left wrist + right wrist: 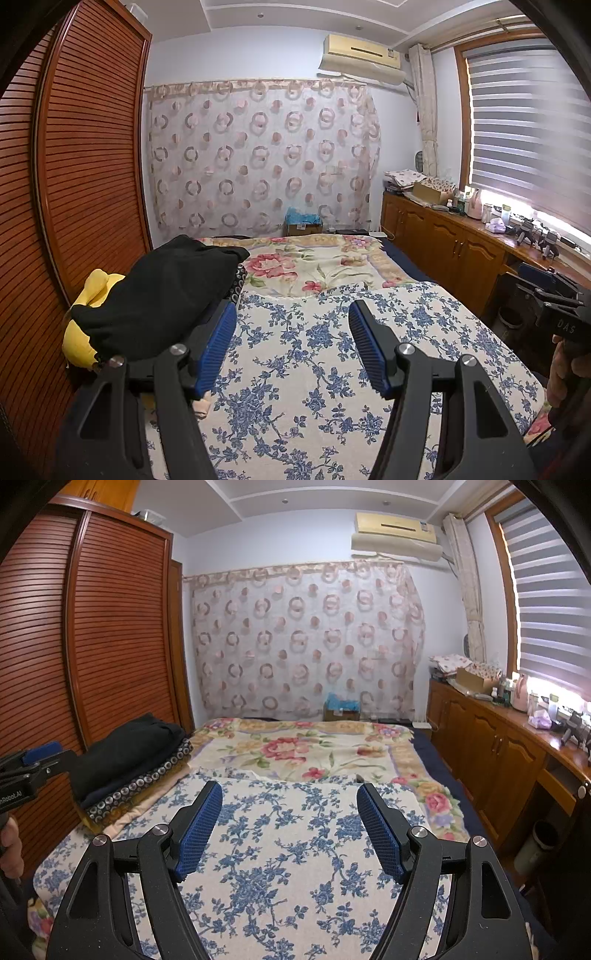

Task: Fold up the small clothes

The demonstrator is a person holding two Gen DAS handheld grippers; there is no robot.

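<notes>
A pile of clothes with a black garment [162, 291] on top lies at the bed's left side, over a yellow piece [79, 343]. In the right wrist view the black garment [125, 746] tops a folded stack with a dark ring-patterned piece [147, 782]. My left gripper [291, 314] is open and empty above the blue-flowered cloth [314, 369], just right of the pile. My right gripper [290, 794] is open and empty above the same cloth [288, 849]. Each gripper shows at the edge of the other's view.
The bed carries a pink-flowered blanket [303, 749] farther back. A wooden louvred wardrobe [85, 155] stands close on the left. A wooden cabinet [491, 742] with bottles and boxes runs along the right under the window. A cardboard box [303, 225] sits beyond the bed.
</notes>
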